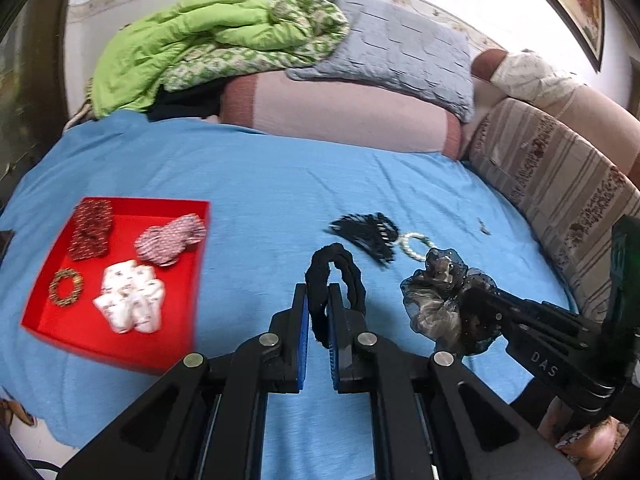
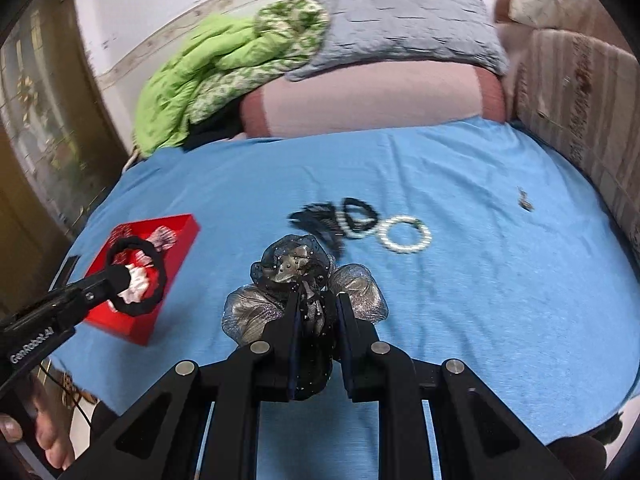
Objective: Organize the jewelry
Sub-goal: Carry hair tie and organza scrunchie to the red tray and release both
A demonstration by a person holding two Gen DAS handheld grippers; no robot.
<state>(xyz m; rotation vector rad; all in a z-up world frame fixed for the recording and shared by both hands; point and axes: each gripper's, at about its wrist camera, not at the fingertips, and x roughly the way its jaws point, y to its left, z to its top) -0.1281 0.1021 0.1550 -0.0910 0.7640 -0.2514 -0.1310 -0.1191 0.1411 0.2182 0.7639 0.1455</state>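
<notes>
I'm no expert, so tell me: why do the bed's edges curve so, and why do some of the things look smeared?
Left wrist view: the fisheye lens bows the blue sheet; the red tray is slightly soft. Right wrist view: same bowing, and motion blur smears the black hair clip and pearl bracelet, while the held sheer scrunchie stays sharp.

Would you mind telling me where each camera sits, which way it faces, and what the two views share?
Left wrist: on the left claw, looking down along its fingers over the blue bedsheet; the claw is shut on a black hair tie; the right claw enters at right.
Right wrist: on the right claw, facing the same bed, shut on a sheer scrunchie; the left claw enters at left.
Shared: red tray, pearl bracelet, both claws.
</notes>
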